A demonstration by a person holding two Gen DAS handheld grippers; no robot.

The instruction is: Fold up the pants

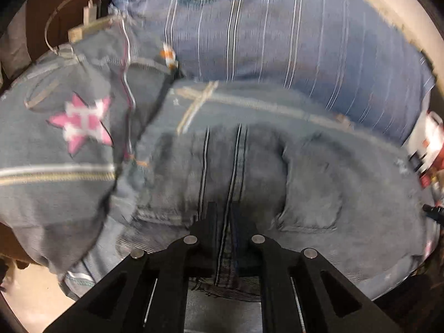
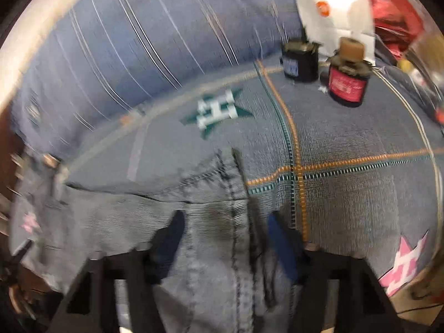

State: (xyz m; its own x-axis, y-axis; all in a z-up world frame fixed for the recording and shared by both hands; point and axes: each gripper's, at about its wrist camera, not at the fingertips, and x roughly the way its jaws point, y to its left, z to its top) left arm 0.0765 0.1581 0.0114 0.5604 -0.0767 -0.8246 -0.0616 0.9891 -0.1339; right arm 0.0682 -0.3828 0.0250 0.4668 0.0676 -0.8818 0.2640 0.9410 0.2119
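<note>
Left gripper (image 1: 224, 208): fingers drawn close together, clamped on a fold of the jeans (image 1: 305, 183) along a double-stitched seam that runs between them. Beyond the tips the denim spreads flat, a back pocket (image 1: 310, 197) lying just right of the seam. The jeans rest on a grey bedspread (image 1: 55, 194) bearing a pink star motif (image 1: 83, 123) and pale woven lines. Behind it lies a blue striped pillow (image 1: 277, 36) against a pale wall. At far left, a white charger and cable (image 1: 88, 11) sit on a brown surface.

Right gripper (image 2: 224, 222): blurred; fingers stand apart on either side of the denim, with a stitched seam of the jeans (image 2: 216, 238) passing between them. Whether they press the cloth cannot be told. The denim edge ends just past the tips, on the same bedspread (image 2: 347, 194), here crossed by orange and teal stitch lines, with a green star motif (image 2: 216, 113) ahead. Further off, a black jar (image 2: 299, 61) and a red-labelled jar (image 2: 348, 80) stand side by side near a white bag (image 2: 333, 5).
</note>
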